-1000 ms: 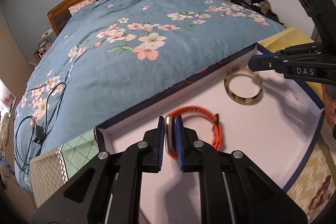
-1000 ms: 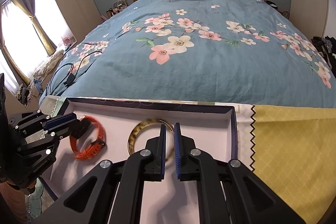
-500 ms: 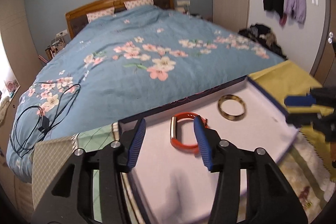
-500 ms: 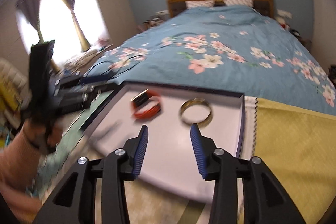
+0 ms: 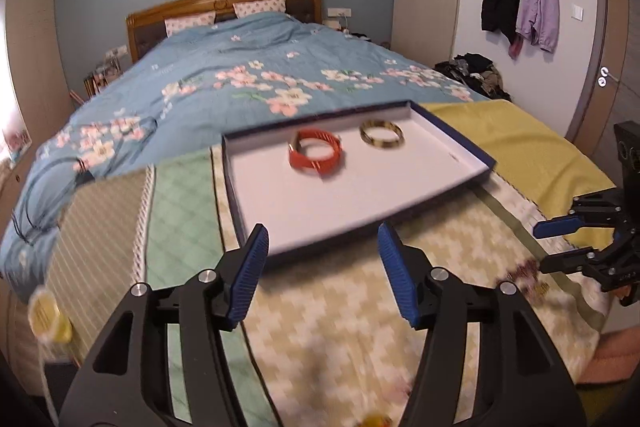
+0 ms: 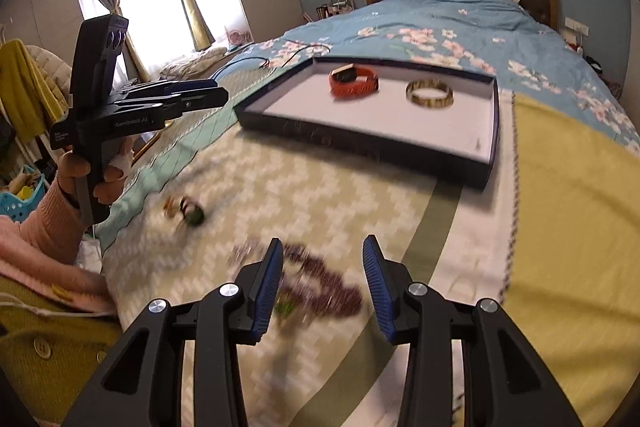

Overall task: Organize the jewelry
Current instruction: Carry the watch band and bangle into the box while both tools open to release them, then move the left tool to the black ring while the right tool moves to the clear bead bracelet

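Jewelry lies in two groups on the quilted bedspread [image 6: 320, 187] at the foot of the bed [image 5: 248, 75]. Ahead of both claws, well beyond their fingertips, a shallow dark-rimmed box lid with a white floor [image 5: 360, 195] carries an orange watch band [image 5: 316, 153] and, just beside it and apart from it, a mottled gold bangle [image 5: 381, 134]; in the right wrist view the band [image 6: 354, 81] lies to the left of the bangle [image 6: 429, 95].

Left claw [image 5: 320, 259]: jaws apart and opening, with nothing between the blue pads [image 5: 250, 275]; the near edge of the box lid sits just past the fingertips, untouched. In the right wrist view this claw [image 6: 216, 93] appears far to the left, held by a hand [image 6: 96, 175] in a pink sleeve [image 6: 44, 235], and hangs in the air clear of the bed.

Right claw [image 6: 322, 259]: jaws parted by a moderate gap, empty. A blurred string of dark purple beads [image 6: 320, 283] lies on the bedspread directly below and between its fingers; contact cannot be judged. A small dark-green and gold piece [image 6: 188, 211], also blurred, rests to the left of this claw, nearer the left one. In the left wrist view the right claw [image 5: 538, 247] enters from the right edge, its pads separated, above the blurred beads [image 5: 524, 277].
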Action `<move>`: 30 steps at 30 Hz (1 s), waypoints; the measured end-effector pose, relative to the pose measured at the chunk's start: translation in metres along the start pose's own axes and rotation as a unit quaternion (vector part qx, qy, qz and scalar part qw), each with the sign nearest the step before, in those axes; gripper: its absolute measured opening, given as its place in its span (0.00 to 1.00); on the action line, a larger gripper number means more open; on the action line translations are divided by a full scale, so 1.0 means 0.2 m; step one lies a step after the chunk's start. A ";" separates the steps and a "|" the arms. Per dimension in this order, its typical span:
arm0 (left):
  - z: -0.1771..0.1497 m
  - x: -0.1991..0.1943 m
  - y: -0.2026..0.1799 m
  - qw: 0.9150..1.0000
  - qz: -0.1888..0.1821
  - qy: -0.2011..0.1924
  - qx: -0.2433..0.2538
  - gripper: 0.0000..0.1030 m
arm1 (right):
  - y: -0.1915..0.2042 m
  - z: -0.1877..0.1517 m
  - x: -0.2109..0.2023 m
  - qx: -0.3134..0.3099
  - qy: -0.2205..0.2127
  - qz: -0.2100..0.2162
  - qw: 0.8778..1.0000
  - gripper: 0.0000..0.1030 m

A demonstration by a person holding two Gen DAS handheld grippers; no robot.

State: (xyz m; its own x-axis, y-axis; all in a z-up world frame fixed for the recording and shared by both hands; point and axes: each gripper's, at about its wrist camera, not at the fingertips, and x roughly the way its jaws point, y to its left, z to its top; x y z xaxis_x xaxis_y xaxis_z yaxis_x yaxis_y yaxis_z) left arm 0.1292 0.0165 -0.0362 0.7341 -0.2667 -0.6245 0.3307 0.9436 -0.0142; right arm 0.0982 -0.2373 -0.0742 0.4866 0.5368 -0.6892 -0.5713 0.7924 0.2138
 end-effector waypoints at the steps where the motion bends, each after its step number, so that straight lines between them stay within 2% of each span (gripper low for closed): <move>1: -0.01 -0.01 -0.01 1.000 -0.001 0.000 -0.002 0.55 | 0.01 -0.01 0.00 -0.001 0.003 0.002 1.000 0.38; 4: -0.08 -0.05 -0.04 1.000 -0.002 -0.001 -0.004 0.56 | 0.02 -0.03 0.00 0.002 0.001 0.006 1.000 0.35; 6: -0.10 -0.06 -0.06 1.000 -0.002 -0.001 -0.006 0.57 | 0.04 -0.03 0.00 -0.003 0.003 0.010 1.000 0.29; 9: -0.12 -0.09 -0.09 1.000 -0.006 -0.001 -0.006 0.57 | 0.07 -0.02 0.02 -0.013 0.008 0.011 1.000 0.24; 12: -0.14 -0.10 -0.11 1.000 -0.012 -0.001 -0.006 0.58 | 0.07 -0.01 0.04 -0.016 0.019 0.010 1.000 0.23; 18: -0.19 -0.10 -0.12 1.000 -0.018 0.009 -0.015 0.58 | 0.10 -0.03 0.06 -0.024 0.035 0.024 0.999 0.06; 25: -0.21 -0.09 -0.11 0.999 -0.025 0.011 -0.026 0.60 | 0.12 -0.06 0.01 -0.024 0.033 0.055 0.998 0.07; 28: -0.22 -0.09 -0.11 0.999 -0.027 0.012 -0.027 0.60 | 0.04 -0.04 0.00 0.011 0.014 0.029 0.999 0.20; 30: -0.22 -0.09 -0.12 0.999 -0.027 0.013 -0.026 0.60 | -0.01 -0.03 0.01 0.025 0.020 0.008 0.999 0.20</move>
State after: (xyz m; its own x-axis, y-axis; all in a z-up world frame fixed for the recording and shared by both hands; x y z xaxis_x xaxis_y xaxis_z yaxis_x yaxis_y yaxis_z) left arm 0.0822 0.0082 -0.0595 0.7002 -0.3124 -0.6420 0.3374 0.9372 -0.0880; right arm 0.0958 -0.2394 -0.0811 0.4504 0.5386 -0.7121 -0.5452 0.7975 0.2583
